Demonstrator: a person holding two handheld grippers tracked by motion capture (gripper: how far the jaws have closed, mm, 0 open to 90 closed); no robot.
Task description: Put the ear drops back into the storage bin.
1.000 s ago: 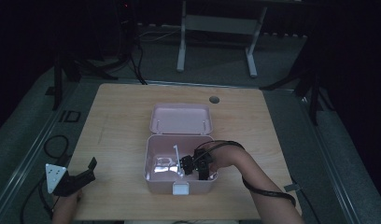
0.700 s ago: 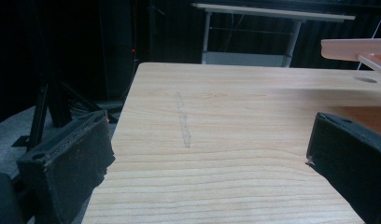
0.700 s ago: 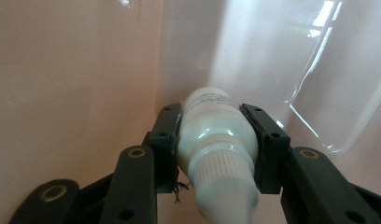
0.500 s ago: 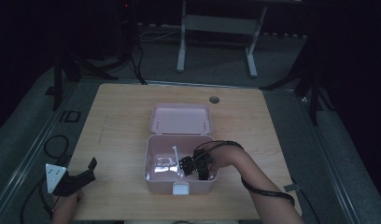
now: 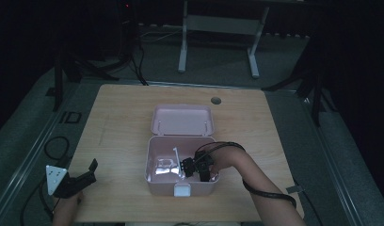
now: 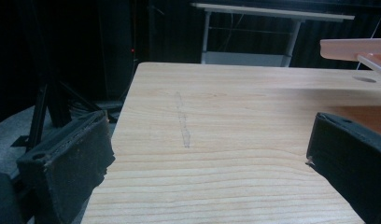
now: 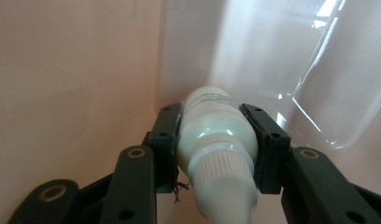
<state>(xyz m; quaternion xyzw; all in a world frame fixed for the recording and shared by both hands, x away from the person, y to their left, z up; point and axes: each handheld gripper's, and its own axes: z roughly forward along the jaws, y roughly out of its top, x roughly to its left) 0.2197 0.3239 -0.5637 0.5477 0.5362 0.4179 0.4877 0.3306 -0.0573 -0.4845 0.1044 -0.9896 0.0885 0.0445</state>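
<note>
So the bottle (image 7: 216, 130) is small, white plastic, smooth and a bit glossy, with a ribbed white cap that narrows to a nozzle pointing back toward the camera in the right gripper view. There's some faint print near its far end, too blurry to read. The right gripper (image 7: 217, 140) has its fingers (image 7: 165, 135) pinching the bottle from both sides around the shoulder. It's held down inside the pink box (image 5: 155, 176), which sits open near the front edge of the desk (image 5: 119, 113), roughly mid-width, with its lid (image 5: 182, 120) flipped back behind it. Some clear plastic sheet (image 7: 328, 74) lies in the box too. The left gripper (image 5: 84, 174) is over by the front left corner of the desk, fingers (image 6: 67, 163) spread wide, holding nothing.
</note>
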